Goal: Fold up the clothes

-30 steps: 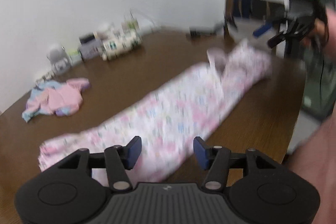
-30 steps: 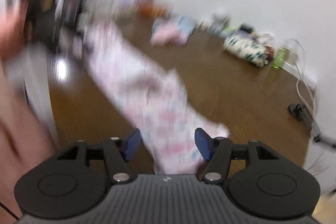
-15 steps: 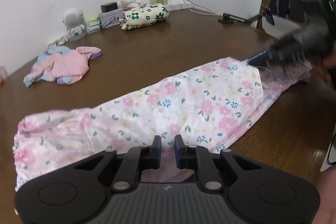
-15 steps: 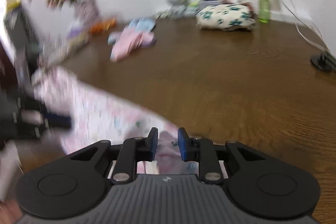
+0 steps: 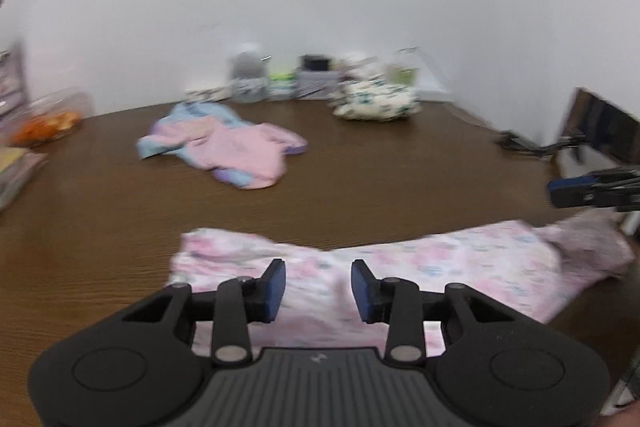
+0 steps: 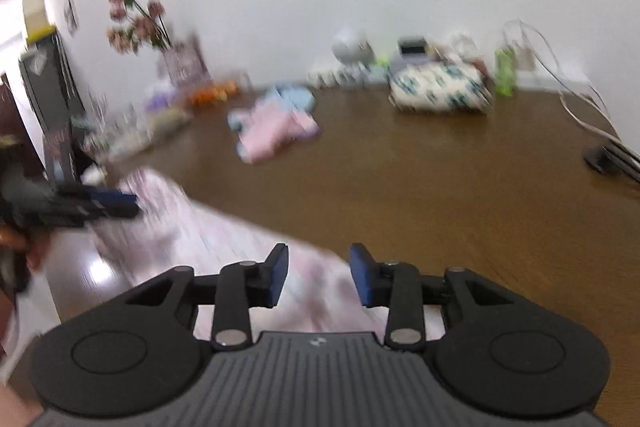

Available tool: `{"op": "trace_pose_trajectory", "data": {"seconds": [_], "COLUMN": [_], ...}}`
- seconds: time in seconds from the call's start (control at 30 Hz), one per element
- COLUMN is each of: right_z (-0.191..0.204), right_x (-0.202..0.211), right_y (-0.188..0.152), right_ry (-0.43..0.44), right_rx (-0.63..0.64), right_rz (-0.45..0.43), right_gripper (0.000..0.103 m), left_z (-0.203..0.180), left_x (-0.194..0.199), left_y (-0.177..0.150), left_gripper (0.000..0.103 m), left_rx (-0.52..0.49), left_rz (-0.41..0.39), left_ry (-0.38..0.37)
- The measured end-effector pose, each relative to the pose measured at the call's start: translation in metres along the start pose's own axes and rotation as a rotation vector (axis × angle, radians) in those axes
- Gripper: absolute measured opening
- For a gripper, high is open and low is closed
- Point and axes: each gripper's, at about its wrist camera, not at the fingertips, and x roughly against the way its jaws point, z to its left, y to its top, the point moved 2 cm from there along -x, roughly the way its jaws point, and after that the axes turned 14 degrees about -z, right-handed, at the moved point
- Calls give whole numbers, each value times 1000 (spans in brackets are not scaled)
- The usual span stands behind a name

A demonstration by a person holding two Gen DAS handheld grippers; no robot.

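Lying stretched along the near edge of the table point(image 5: 360, 179): floral garment point(image 5: 460, 267), pink-and-white, pattern smeared by motion blur in both views. Hovering over its middle: left gripper point(image 5: 319, 285), jaws opening, pads spread with cloth visible in the gap below but not pinched. Hovering over one end of the same garment point(image 6: 224, 239): right gripper point(image 6: 319, 277), jaws likewise opening, pads apart, nothing pressed between them. Entering the left view from the right edge, cut off by the frame: right gripper point(image 5: 592, 187), tips just above the crumpled far end of the garment; contact not determinable. Entering the right view from the left edge, blurred: left gripper point(image 6: 100, 205), with part of a hand point(image 6: 24, 251) behind it. Resting farther back, well apart from the garment: pink-and-blue clothes pile point(image 5: 224, 151) and a folded patterned bundle point(image 5: 376, 103) near the wall. Remaining too blurred to identify: small items along the wall.
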Motion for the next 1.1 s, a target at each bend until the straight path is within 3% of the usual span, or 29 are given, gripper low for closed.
{"op": "trace_pose_trajectory", "data": {"seconds": [0.07, 0.17, 0.27, 0.33, 0.43, 0.47, 0.6, 0.67, 0.77, 0.9, 1.1], "right_z": [20, 44, 53, 60, 61, 60, 69, 82, 97, 98, 107], "right_x": [-23, -53, -62, -56, -52, -53, -45, -46, -58, -66, -63], "right_y": [-5, -27, -53, -62, -64, -63, -49, -44, -52, -69, -74], "right_ry": [9, -5, 2, -3, -11, -15, 30, 56, 60, 42, 29], "right_rx": [51, 150, 184, 248, 246, 243, 174, 186, 222, 212, 262], "right_rz": [25, 99, 177, 159, 168, 174, 127, 96, 109, 147, 144], "right_gripper": [35, 35, 36, 39, 42, 43, 43, 46, 47, 47, 52], "left_z": [3, 9, 17, 21, 20, 19, 5, -5, -17, -11, -7], "left_x": [-8, -13, -10, -6, -1, 0, 8, 3, -18, -36, -36], "left_y": [-7, -25, -37, -42, -44, -42, -17, -6, -4, -23, -34], "left_gripper": [18, 18, 18, 19, 20, 23, 62, 62, 61, 41, 42], "left_rx": [-13, -19, -12, -7, -19, -24, -3, 0, -31, -47, -49], "left_rz": [44, 96, 77, 56, 45, 46, -53, -84, -59, 8, 13], "left_ry": [27, 46, 41, 30, 30, 33, -11, -27, -9, 18, 32]}}
